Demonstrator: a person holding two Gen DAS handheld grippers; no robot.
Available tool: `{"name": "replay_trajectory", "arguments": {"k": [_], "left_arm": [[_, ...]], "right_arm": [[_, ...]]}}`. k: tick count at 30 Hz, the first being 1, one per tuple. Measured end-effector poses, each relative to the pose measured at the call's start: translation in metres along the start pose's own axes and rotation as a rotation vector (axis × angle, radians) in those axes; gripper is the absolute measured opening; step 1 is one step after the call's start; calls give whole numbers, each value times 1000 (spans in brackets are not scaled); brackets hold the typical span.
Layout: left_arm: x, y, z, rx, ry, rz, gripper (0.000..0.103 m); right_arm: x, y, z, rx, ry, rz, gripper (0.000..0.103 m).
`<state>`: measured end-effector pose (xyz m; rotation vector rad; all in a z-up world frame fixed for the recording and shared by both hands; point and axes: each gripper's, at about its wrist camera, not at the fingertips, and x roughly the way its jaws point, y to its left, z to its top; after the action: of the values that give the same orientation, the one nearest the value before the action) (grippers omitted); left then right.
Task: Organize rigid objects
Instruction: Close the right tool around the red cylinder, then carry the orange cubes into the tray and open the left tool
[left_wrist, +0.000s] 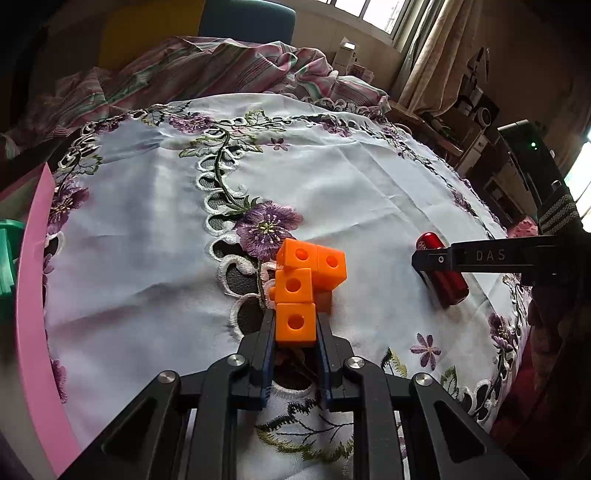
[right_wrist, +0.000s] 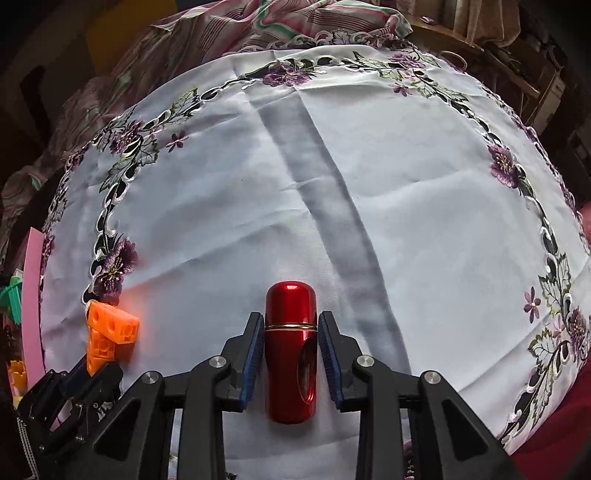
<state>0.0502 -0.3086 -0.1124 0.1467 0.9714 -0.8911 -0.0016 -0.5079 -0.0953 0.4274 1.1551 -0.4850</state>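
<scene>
Four holed orange cubes (left_wrist: 301, 286), glossy red capsule (right_wrist: 291, 350)

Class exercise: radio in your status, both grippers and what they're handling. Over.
Left gripper shut on orange block cluster. Right gripper open, straddling red capsule lying on tablecloth. Nothing in the way.

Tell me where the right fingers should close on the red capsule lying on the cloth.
Grip the red capsule across its round body just below the gold seam, coming in along its length from the near end, as the right gripper already straddles it. It lies flat, pointing away, so the curved flanks face the pads; avoid the side cutout.
</scene>
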Motion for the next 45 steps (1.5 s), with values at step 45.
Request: {"name": "replay_trajectory", "arguments": {"k": [45], "left_arm": [[-4,-24,23,170,-26,151,26]], "right_arm": [[-3,17,1,-117,-26,-67,26]]}}
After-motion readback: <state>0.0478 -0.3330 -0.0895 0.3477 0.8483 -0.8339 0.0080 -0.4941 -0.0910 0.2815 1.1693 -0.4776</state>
